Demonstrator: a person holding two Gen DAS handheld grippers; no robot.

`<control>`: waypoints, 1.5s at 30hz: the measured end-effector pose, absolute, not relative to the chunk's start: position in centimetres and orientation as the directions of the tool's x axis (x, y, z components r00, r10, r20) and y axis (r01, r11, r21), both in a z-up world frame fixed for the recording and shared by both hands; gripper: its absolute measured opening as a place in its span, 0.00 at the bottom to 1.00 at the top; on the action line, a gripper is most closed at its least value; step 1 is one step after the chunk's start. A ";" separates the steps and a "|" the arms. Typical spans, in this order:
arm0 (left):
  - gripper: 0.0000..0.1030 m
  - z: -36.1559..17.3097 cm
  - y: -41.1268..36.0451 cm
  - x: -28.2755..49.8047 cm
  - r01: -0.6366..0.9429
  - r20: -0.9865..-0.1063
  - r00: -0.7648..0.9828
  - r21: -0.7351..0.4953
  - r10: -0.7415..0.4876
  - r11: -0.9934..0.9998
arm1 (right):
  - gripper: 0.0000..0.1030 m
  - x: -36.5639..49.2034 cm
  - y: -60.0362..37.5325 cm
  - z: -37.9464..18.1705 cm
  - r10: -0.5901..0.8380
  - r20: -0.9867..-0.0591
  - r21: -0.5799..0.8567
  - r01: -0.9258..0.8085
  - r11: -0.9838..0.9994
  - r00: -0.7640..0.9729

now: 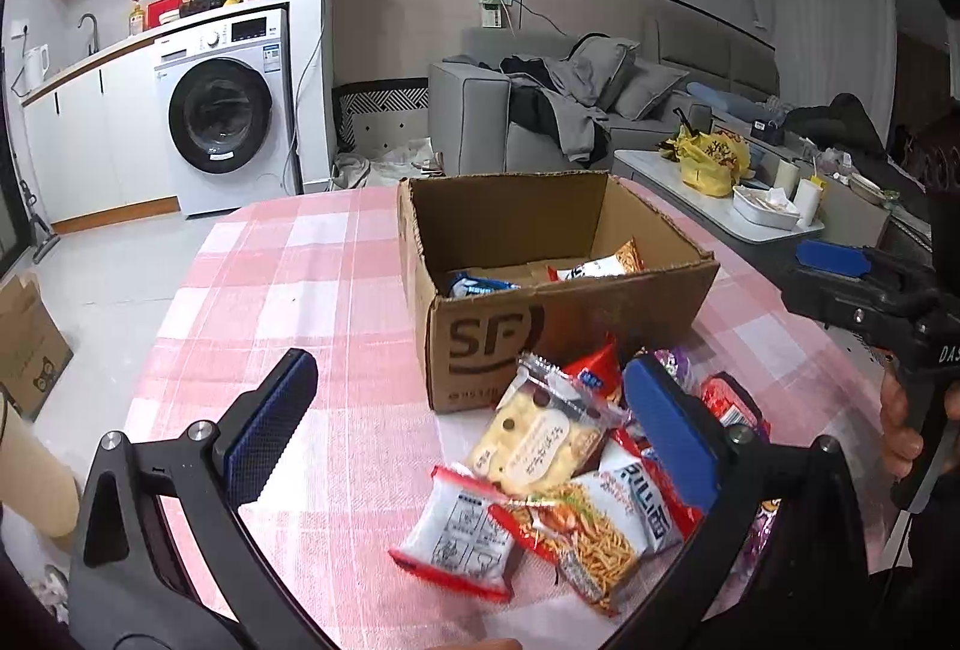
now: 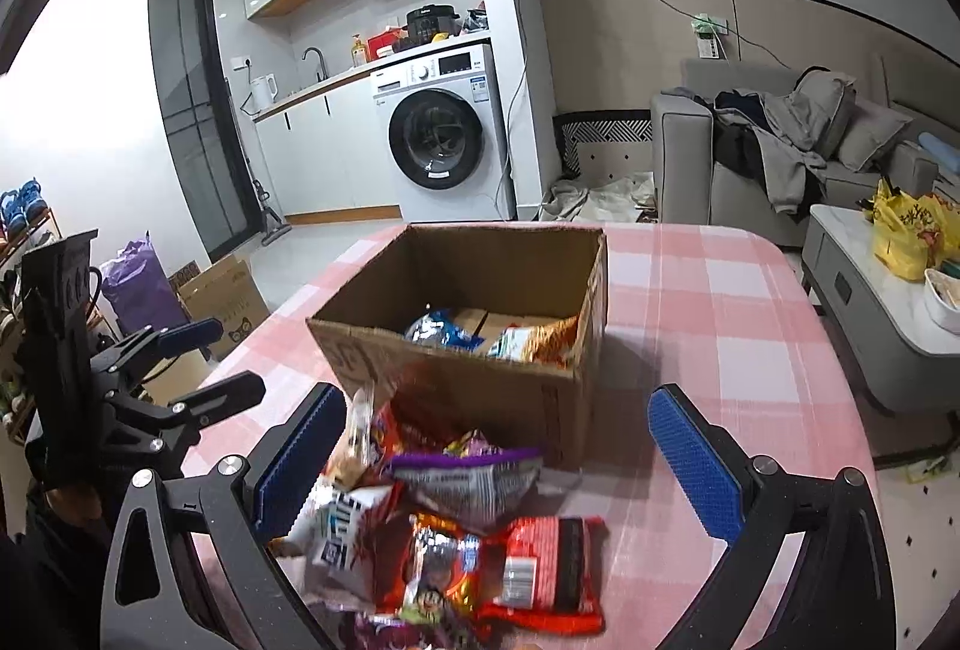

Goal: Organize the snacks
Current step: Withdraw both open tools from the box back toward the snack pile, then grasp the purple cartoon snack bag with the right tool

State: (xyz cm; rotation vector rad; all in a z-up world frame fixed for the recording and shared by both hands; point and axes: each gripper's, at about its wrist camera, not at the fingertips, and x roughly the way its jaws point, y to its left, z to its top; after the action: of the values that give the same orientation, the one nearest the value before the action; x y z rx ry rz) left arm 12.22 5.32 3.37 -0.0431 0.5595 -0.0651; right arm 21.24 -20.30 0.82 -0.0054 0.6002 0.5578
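left tool [image 1: 474,422] released, right tool [image 2: 510,461] released | snacks [image 1: 540,476] piled just before box [image 1: 558,326] on desk | advice: grip one packet by its edge, lift clear over box wall.

Bright, fisheye-warped edges, slight motion blur

Matt corrugated cardboard box [image 1: 576,326], glossy crinkled plastic snack packets [image 2: 474,542], checked cloth tablecloth [image 1: 288,290].

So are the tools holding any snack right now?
No. Both the left tool and right tool are open, empty, above the loose snack packets.
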 end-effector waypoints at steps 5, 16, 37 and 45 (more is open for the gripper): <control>0.97 3.8 5.4 10.9 0.082 -0.534 0.839 -0.065 -0.104 0.995 | 1.00 20.1 -20.7 -0.1 0.482 -0.555 0.145 -0.492 0.859 0.678; 0.97 3.5 4.5 9.5 0.089 -0.552 0.829 -0.024 -0.088 0.996 | 1.00 18.1 -21.3 -1.5 0.473 -0.585 0.135 -0.497 0.857 0.659; 0.97 -0.3 3.9 9.2 0.102 -0.629 0.771 -0.034 -0.101 0.994 | 1.00 16.2 -19.6 -4.9 0.492 -0.677 0.118 -0.579 0.807 0.548; 0.97 -1.3 3.1 9.5 0.118 -0.646 0.757 -0.021 -0.103 0.993 | 1.00 15.5 -18.4 -6.0 0.509 -0.702 0.102 -0.636 0.764 0.499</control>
State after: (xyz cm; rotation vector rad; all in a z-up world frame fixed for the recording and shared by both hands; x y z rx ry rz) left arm 9.49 3.08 -1.29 0.0218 0.7024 -0.1206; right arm 15.54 -18.44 -6.03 -0.1784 0.7855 0.6975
